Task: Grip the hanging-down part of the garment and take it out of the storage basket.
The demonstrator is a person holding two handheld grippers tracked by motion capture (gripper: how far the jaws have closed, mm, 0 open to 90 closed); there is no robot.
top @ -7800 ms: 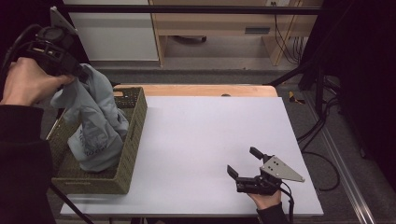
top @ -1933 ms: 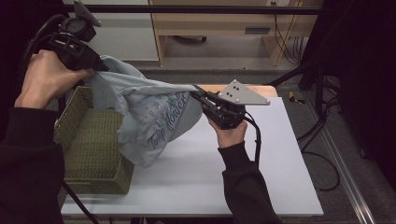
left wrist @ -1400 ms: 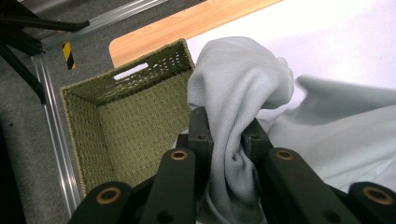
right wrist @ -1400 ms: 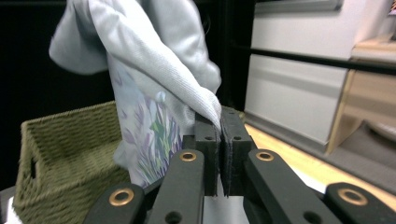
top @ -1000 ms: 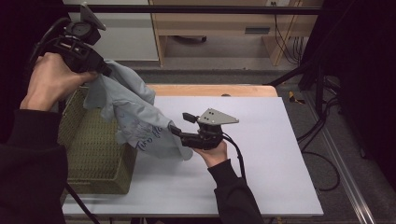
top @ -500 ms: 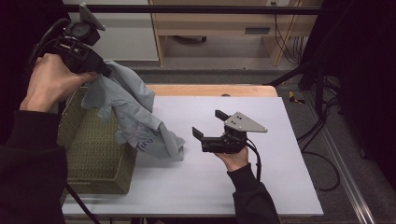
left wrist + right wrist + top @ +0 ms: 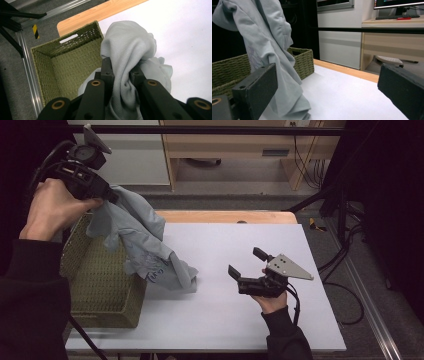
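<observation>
A light grey-blue shirt (image 7: 145, 237) hangs from my left gripper (image 7: 109, 196), which is held high over the olive woven basket (image 7: 100, 285). In the left gripper view the gripper (image 7: 122, 68) is shut on a bunched fold of the shirt (image 7: 127, 45). The shirt's lower end lies crumpled on the white table just right of the basket. My right gripper (image 7: 245, 261) rests low over the table to the right of the shirt; its jaws have just been opening and stand wide with nothing between them. In the right gripper view the pads (image 7: 259, 85) flank bare table, and the shirt (image 7: 269, 37) hangs at the left.
The basket (image 7: 62, 65) looks empty inside and sits at the table's left edge. The white tabletop (image 7: 240, 320) has a wooden strip along its far edge. A shelf unit, cables and a dark stand are beyond the table.
The right gripper has let go of the shirt, opened wide and drawn away to the right. The freed shirt end has dropped onto the table beside the basket. The left hand has stayed put.
</observation>
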